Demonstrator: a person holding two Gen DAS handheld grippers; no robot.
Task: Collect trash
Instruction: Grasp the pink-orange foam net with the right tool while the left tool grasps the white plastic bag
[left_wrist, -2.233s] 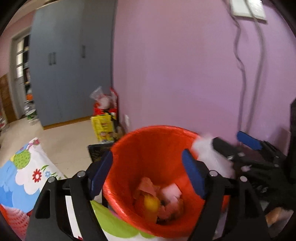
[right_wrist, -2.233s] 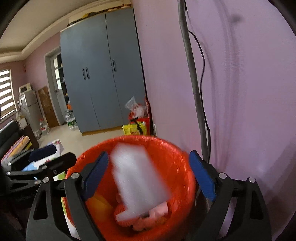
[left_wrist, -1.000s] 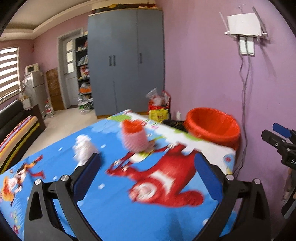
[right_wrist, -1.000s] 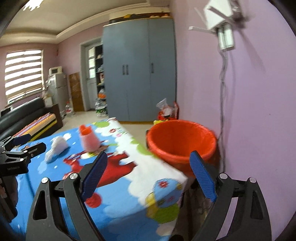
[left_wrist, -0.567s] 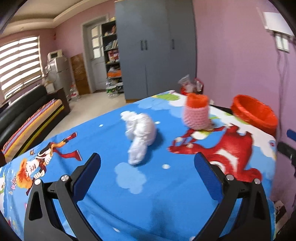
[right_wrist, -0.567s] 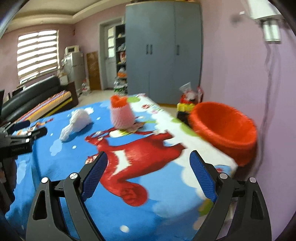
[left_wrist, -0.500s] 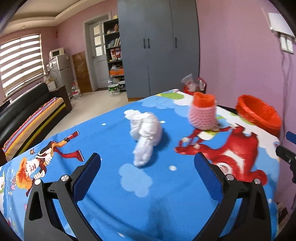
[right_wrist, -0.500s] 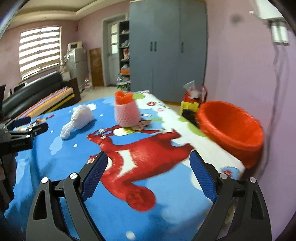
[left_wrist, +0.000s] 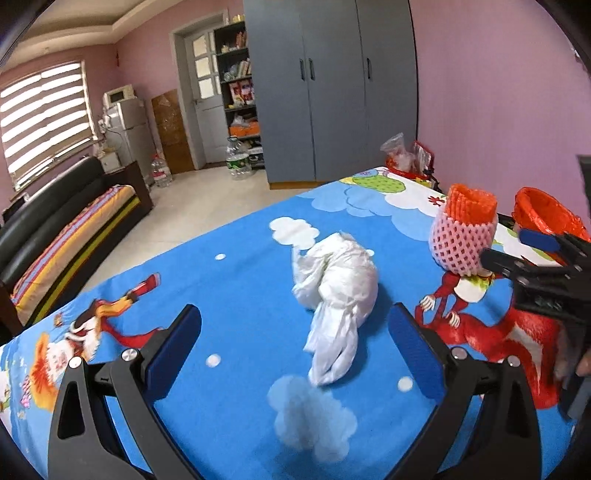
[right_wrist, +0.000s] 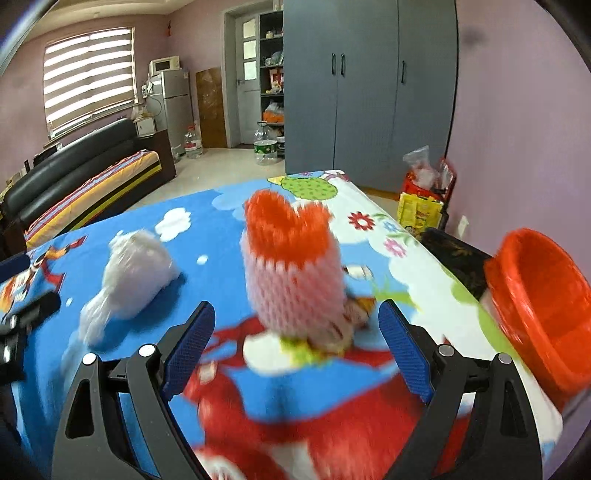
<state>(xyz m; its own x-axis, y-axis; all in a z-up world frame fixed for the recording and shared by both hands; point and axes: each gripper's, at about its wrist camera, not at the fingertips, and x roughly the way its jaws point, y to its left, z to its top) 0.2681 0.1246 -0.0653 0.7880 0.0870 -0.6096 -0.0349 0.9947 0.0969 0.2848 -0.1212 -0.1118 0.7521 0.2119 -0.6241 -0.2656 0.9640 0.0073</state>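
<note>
A crumpled white plastic bag (left_wrist: 338, 291) lies on the blue cartoon tablecloth (left_wrist: 236, 280), just ahead of my open left gripper (left_wrist: 295, 343). An upright pink and orange foam fruit net (right_wrist: 291, 273) stands in front of my open right gripper (right_wrist: 295, 336), whose fingers hold nothing. In the left wrist view the foam net (left_wrist: 463, 236) is at the right, with the right gripper (left_wrist: 532, 254) beside it. The orange bin (right_wrist: 543, 306) sits off the table's right edge. The white bag (right_wrist: 129, 280) appears at the left in the right wrist view.
A grey wardrobe (left_wrist: 332, 88) stands at the back. A black sofa with a striped cushion (left_wrist: 62, 236) lines the left wall. Water bottles (left_wrist: 238, 162) and a fridge (left_wrist: 127, 125) stand by the door. Bags (right_wrist: 424, 184) sit on the floor by the pink wall.
Both grippers have drawn back from the orange bin and swung over the table. The left one now faces the white bag, the right one has closed in on the foam net.
</note>
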